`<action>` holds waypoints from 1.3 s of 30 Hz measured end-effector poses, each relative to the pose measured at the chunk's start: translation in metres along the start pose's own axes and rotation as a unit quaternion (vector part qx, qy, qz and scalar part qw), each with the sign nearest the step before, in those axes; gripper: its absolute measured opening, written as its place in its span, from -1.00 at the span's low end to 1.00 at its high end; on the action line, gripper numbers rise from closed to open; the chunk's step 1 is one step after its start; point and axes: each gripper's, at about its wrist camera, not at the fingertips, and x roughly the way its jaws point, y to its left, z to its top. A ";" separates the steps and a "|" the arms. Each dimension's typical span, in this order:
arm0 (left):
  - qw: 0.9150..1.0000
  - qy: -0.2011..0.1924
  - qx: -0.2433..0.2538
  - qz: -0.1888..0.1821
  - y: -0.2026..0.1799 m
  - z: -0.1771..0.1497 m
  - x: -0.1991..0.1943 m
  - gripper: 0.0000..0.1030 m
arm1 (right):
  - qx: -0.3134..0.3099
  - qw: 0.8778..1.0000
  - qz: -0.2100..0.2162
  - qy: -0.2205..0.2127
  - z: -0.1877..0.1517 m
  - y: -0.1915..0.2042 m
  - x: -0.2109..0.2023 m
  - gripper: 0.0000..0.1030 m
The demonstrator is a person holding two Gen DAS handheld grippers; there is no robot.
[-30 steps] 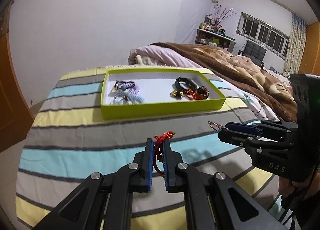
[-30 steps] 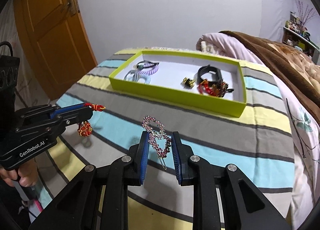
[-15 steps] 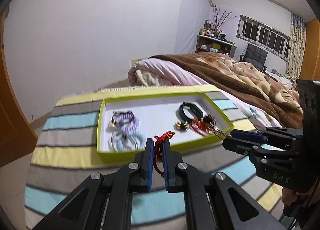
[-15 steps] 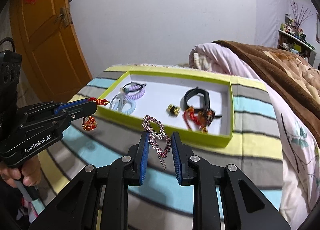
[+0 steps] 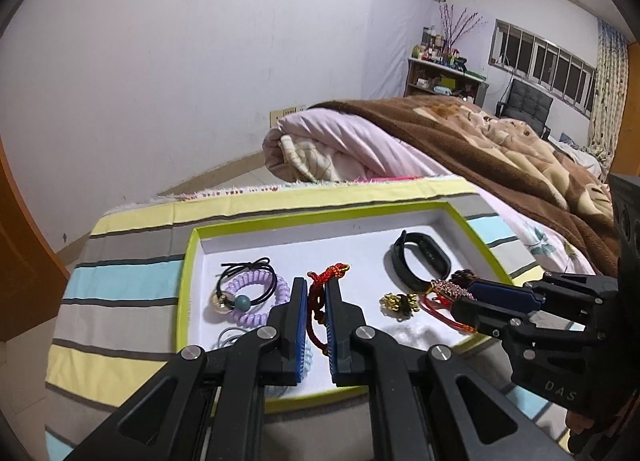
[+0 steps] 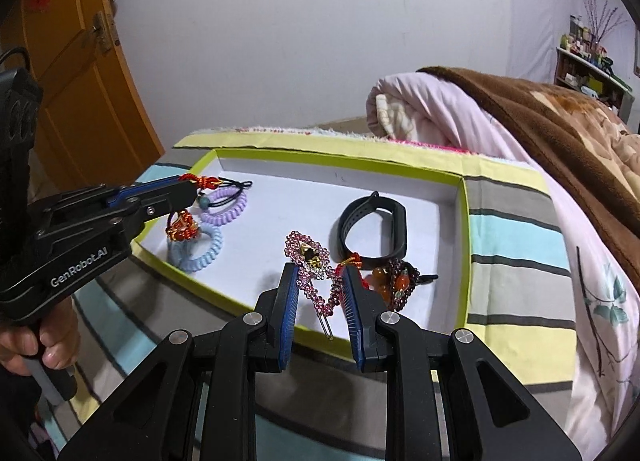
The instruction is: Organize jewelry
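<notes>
A lime-green tray (image 5: 188, 261) (image 6: 464, 245) with a white floor lies on the striped bed. It holds purple (image 5: 256, 293) and blue coil hair ties (image 6: 200, 253), a black band (image 5: 420, 261) (image 6: 376, 229), a gold charm (image 5: 398, 303) and a red beaded bracelet (image 6: 394, 281). My left gripper (image 5: 316, 301) (image 6: 188, 191) is shut on a red knotted cord bracelet (image 5: 324, 279) above the tray's left part. My right gripper (image 6: 318, 293) (image 5: 460, 297) is shut on a pink rhinestone hair clip (image 6: 310, 265) over the tray's middle front.
A striped sheet (image 5: 120, 281) covers the bed under the tray. A rolled pink quilt (image 5: 340, 149) and brown blanket (image 5: 500, 157) lie behind and to the right. An orange door (image 6: 80, 73) stands at the left. A white wall is behind.
Both grippers have moved forward from over the striped sheet to over the tray, each still holding its item.
</notes>
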 end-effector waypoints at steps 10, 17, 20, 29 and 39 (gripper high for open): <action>0.999 0.033 0.011 -0.004 -0.006 -0.006 0.039 -0.84 | 0.008 1.000 -0.002 0.027 -0.002 -0.012 0.022 -0.54; 0.998 0.055 0.014 -0.010 -0.008 -0.010 0.055 -0.82 | 0.004 1.000 -0.002 0.031 -0.002 -0.013 0.025 -0.53; 0.998 0.057 0.014 -0.008 -0.009 -0.010 0.056 -0.82 | -0.001 1.000 -0.003 0.028 -0.004 -0.011 0.024 -0.43; 0.999 0.043 -0.001 -0.007 -0.003 -0.013 0.046 -0.80 | -0.004 1.000 -0.002 0.013 -0.008 -0.005 0.011 -0.22; 0.999 0.027 -0.015 -0.015 0.002 -0.015 0.022 -0.26 | -0.001 1.000 -0.001 -0.004 -0.016 0.001 -0.016 -0.22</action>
